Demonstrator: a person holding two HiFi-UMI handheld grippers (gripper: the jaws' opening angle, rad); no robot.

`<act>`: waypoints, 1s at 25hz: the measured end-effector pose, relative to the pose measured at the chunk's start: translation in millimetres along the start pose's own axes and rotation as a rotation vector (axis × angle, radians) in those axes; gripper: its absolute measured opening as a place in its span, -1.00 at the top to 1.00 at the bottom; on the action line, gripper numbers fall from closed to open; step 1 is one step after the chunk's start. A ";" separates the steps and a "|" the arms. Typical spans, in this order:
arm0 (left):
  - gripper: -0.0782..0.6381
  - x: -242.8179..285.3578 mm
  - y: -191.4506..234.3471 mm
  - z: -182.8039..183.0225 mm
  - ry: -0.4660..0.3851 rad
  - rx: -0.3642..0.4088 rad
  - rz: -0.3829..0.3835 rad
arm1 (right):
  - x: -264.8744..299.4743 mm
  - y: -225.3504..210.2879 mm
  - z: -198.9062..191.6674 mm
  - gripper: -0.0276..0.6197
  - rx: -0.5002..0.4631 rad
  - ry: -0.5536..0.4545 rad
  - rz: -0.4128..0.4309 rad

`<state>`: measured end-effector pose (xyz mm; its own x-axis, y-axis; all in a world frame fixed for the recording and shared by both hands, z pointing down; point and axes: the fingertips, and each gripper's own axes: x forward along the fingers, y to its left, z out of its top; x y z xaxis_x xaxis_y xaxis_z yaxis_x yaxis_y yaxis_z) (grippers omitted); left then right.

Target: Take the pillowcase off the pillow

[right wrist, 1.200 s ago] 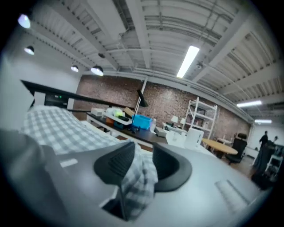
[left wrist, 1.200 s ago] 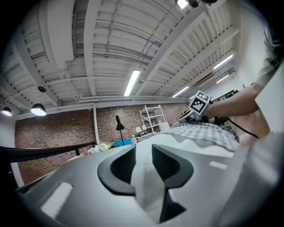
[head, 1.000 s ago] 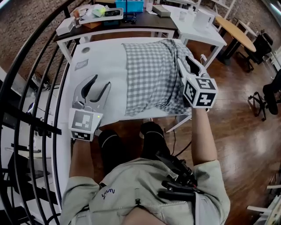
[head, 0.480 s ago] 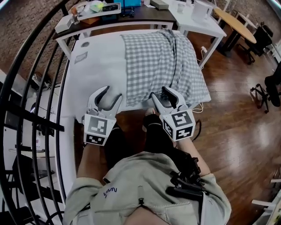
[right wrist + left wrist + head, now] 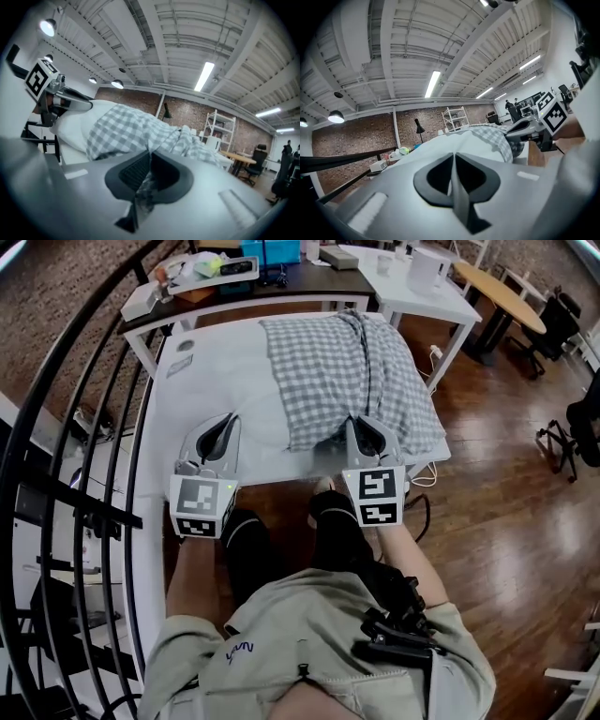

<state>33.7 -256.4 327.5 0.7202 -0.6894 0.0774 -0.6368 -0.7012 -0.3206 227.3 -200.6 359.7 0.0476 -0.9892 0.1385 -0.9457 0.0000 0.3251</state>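
You're clamping the left gripper (image 5: 217,430) shut on the bare pillow's (image 5: 246,381) near corner. Your right gripper (image 5: 367,432) is closing on the checked pillowcase (image 5: 328,367), which is covering the pillow's right half. Stripping likely underway; next calls for pulling rightward.

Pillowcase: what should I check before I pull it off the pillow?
1. Right tool pinches the checkered pillowcase: ok, jaws closing on the fabric.
2. Left tool shut: ok.
3. Left tool gripping the white pillow: cannot tell.
4. Pillow lies on the table: ok.
5. Pillowcase already off: not ok, it covers much of the pillow.
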 end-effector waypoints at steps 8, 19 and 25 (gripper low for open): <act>0.73 3.1 21.3 2.4 -0.028 -0.090 -0.020 | 3.4 -77.5 -18.5 0.85 -0.075 0.060 -0.175; 0.73 13.7 -5.5 -23.8 0.009 -0.152 -0.089 | 8.8 -91.6 -73.6 0.85 -0.074 0.173 -0.200; 0.62 -10.2 -38.2 65.1 -0.250 -0.041 -0.120 | 2.6 -79.1 -71.7 0.85 -0.035 0.128 -0.129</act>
<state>68.5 -210.7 277.5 0.8335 -0.5383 -0.1246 -0.5498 -0.7856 -0.2839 325.3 -192.6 401.4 0.2107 -0.9547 0.2102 -0.9172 -0.1187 0.3802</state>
